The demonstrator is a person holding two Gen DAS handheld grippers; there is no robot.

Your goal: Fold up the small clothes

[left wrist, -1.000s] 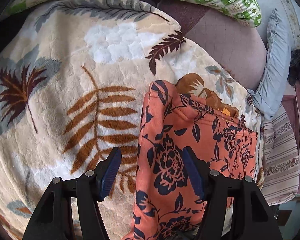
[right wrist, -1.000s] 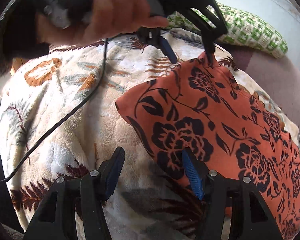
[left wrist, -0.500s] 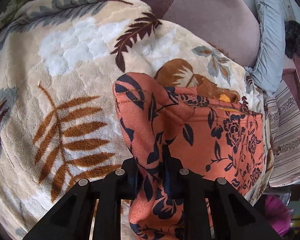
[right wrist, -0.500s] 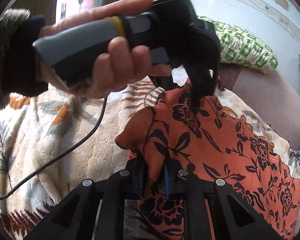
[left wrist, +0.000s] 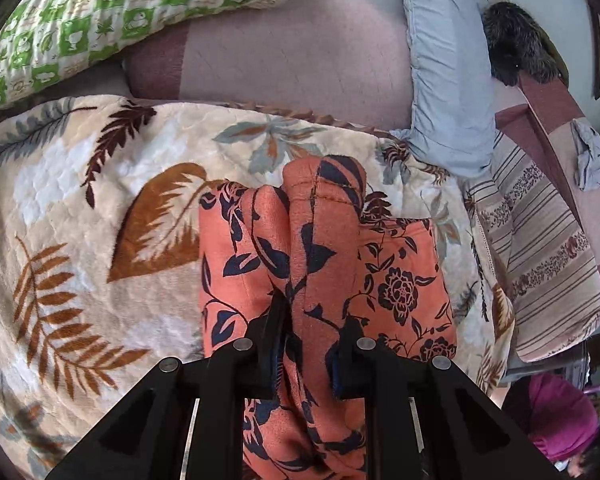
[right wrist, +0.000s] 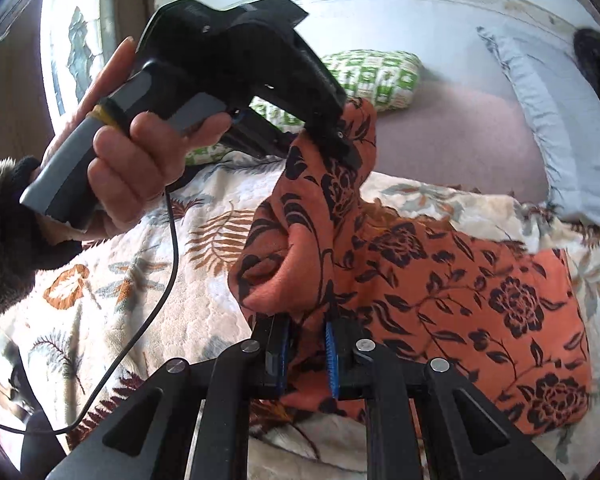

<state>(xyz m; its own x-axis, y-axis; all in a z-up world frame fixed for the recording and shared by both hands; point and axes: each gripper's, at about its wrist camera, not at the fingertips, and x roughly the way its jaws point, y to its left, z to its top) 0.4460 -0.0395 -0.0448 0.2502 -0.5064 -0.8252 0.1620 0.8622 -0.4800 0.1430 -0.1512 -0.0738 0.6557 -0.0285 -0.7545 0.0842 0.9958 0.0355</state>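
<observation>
An orange knit garment printed with dark navy flowers and leaves (left wrist: 400, 280) lies on a plush cream blanket patterned with brown and grey fern leaves (left wrist: 80, 208), which covers a bed. One edge of the garment is raised off the blanket at two places. In the left wrist view, the left hand-held gripper (left wrist: 306, 354) is seen pinching a bunched fold of the cloth between its blue pads, the jaws pressed nearly together. In the right wrist view, the right hand-held gripper (right wrist: 306, 354) is likewise clamped on a gathered part of the same edge, and the left one is seen above it, held in a person's hand (right wrist: 136, 160), with the cloth hanging from its tips. The far part of the garment rests flat on the blanket. A green-and-white checked pillow (left wrist: 112, 20) and a pale blue pillow (left wrist: 448, 80) lie beyond, well apart from the work. The step in hand is judged to be the first fold, with the lifted edge ready to be carried over. For the next move, both pinches should be kept level and swept together across the flat part, so that the edge is laid down square and without wrinkles before release.
</observation>
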